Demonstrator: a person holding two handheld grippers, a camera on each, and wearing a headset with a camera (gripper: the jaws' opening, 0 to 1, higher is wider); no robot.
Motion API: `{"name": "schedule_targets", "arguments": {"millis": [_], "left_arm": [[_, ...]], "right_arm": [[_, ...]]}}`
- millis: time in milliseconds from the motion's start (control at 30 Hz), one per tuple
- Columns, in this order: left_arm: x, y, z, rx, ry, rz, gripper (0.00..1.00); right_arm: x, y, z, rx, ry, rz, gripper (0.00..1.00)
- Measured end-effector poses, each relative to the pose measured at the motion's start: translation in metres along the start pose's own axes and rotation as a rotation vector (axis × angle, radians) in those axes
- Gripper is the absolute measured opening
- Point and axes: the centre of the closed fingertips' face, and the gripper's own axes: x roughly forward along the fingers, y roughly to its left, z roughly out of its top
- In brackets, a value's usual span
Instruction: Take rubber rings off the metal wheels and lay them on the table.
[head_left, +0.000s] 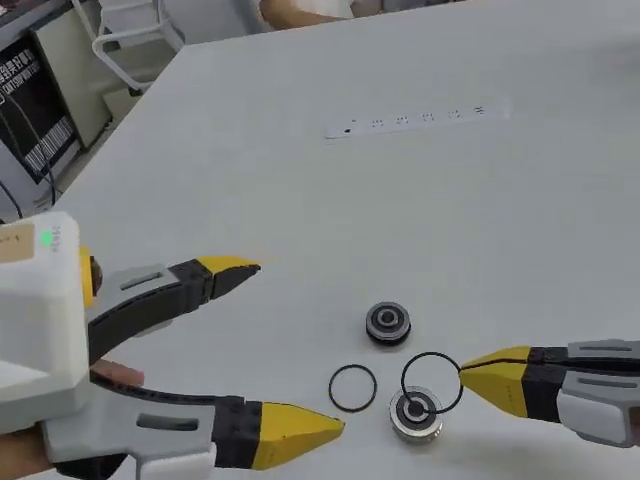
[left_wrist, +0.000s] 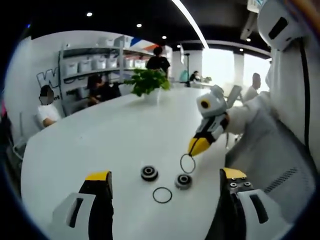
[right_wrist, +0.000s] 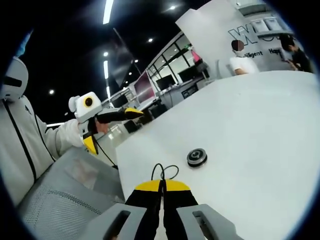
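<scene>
Right gripper (head_left: 462, 372) is clamped on a rubber ring (head_left: 432, 354), just above the bare metal wheel (head_left: 415, 414). A loose ring (head_left: 353, 367) lies left of that wheel, and a ringed wheel (head_left: 388, 323) stands beyond it. Left gripper (head_left: 298, 348) gapes, empty. Likely next: lay the held ring beside the bare wheel.

Your right gripper (head_left: 462, 372) runs off the head view's right edge behind its yellow tips, and the left and bottom edges cut your left gripper (head_left: 300, 346). In the right gripper view, the closed jaws cover the lower part of the pinched rubber ring (right_wrist: 165, 171) and hide the metal wheel (head_left: 415, 412) beneath. The power strip (head_left: 418, 120) markings are too small to read.
</scene>
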Motion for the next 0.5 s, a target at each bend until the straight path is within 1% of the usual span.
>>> {"name": "schedule_targets", "arguments": {"millis": [67, 100, 133, 200, 300, 400, 467, 500], "left_arm": [[-0.006, 0.003, -0.002, -0.019, 0.020, 0.025, 0.95], [-0.010, 0.006, -0.001, -0.016, 0.022, 0.045, 0.97], [-0.013, 0.008, 0.001, -0.011, 0.010, 0.059, 0.98], [-0.022, 0.009, 0.005, -0.013, -0.014, 0.070, 0.98], [-0.033, 0.011, 0.007, -0.030, -0.018, 0.084, 1.00], [-0.045, 0.010, 0.009, -0.014, -0.022, 0.093, 1.00], [-0.054, 0.008, 0.008, -0.009, -0.016, 0.099, 1.00], [-0.057, 0.007, 0.008, -0.007, -0.020, 0.106, 1.00]], "right_arm": [[-0.001, 0.003, 0.004, -0.010, 0.000, 0.001, 0.00], [-0.002, 0.005, 0.006, -0.019, 0.000, -0.001, 0.00], [-0.002, 0.006, 0.007, -0.026, 0.001, -0.002, 0.00], [-0.003, 0.008, 0.009, -0.037, 0.003, -0.006, 0.00], [-0.004, 0.011, 0.013, -0.050, 0.006, -0.007, 0.00], [-0.005, 0.014, 0.017, -0.069, 0.008, -0.008, 0.00], [-0.005, 0.016, 0.019, -0.075, 0.007, -0.008, 0.00], [-0.005, 0.018, 0.021, -0.080, 0.006, -0.007, 0.00]]}}
